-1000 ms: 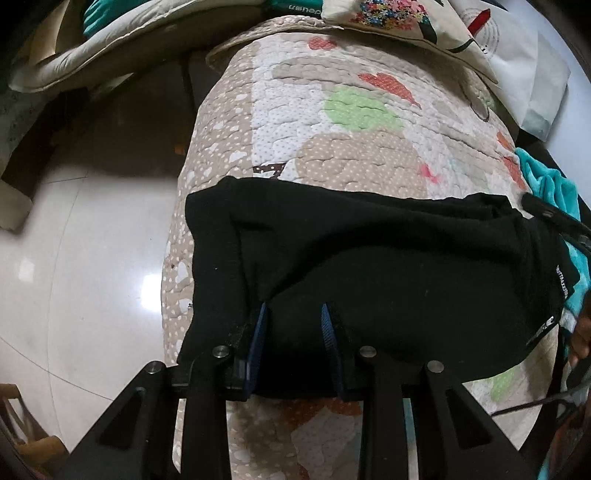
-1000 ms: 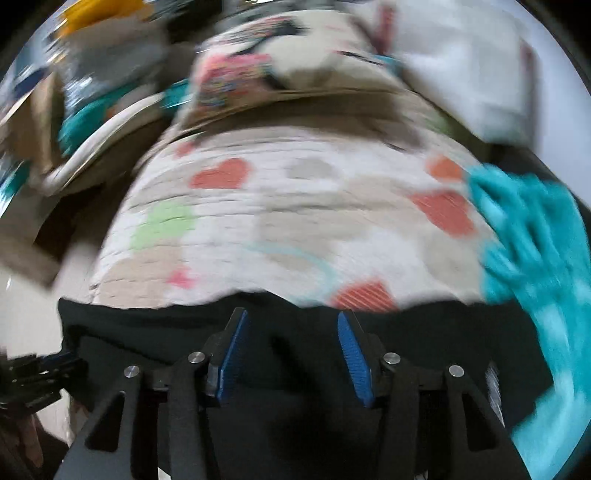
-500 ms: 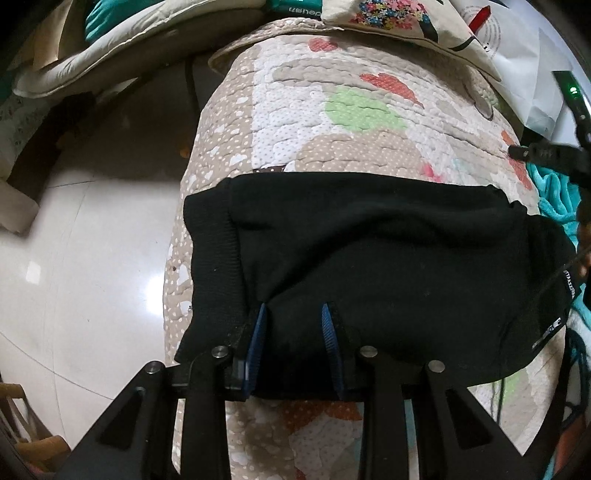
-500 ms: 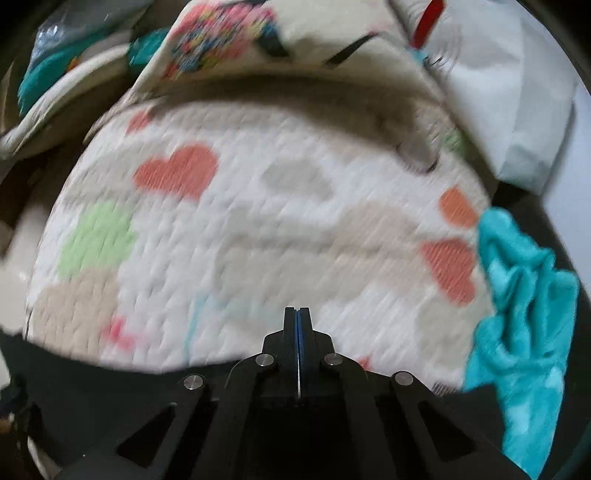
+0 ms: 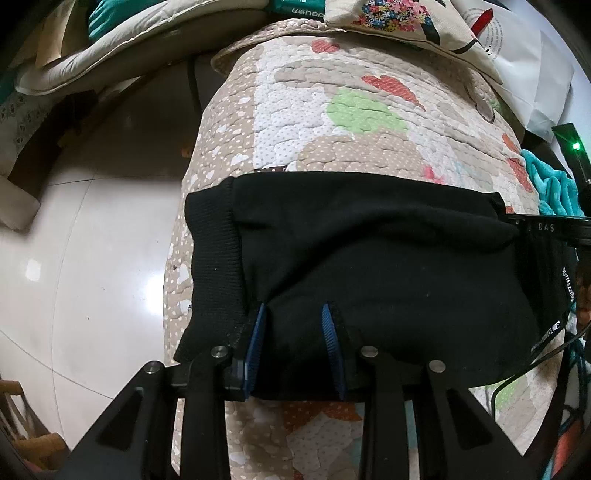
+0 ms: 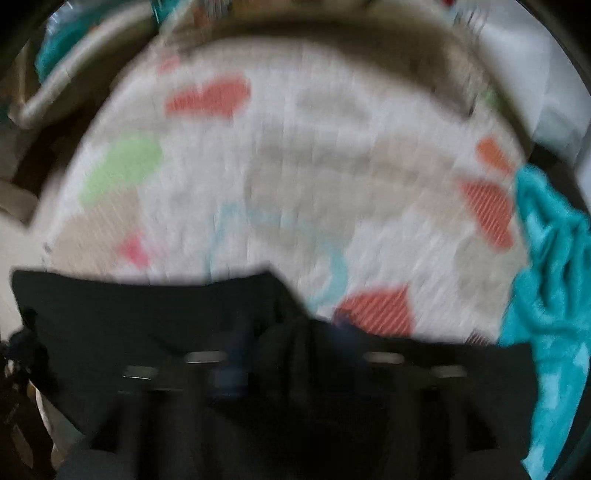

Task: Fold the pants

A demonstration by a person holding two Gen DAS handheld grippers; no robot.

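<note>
The black pants (image 5: 369,258) lie folded across the near part of a quilted heart-print cover (image 5: 351,122), ribbed waistband to the left. My left gripper (image 5: 293,345) stands open, its blue pads pressed on the near edge of the fabric. My right gripper shows at the right edge of the left wrist view (image 5: 546,225), at the pants' far right corner. In the right wrist view the picture is badly blurred: my right gripper (image 6: 291,354) sits over the black pants (image 6: 147,325), jaws spread, with a fold of cloth between them.
A teal towel (image 6: 546,280) lies at the right edge of the cover, also in the left wrist view (image 5: 554,184). Pillows and a floral bag (image 5: 399,22) are piled at the far end. Glossy tile floor (image 5: 92,240) drops off to the left.
My right gripper was open, shut and lifted half a second ago, and now is spread again low at the pants' edge. The far edge of the pants has flattened. My left gripper stayed still.
</note>
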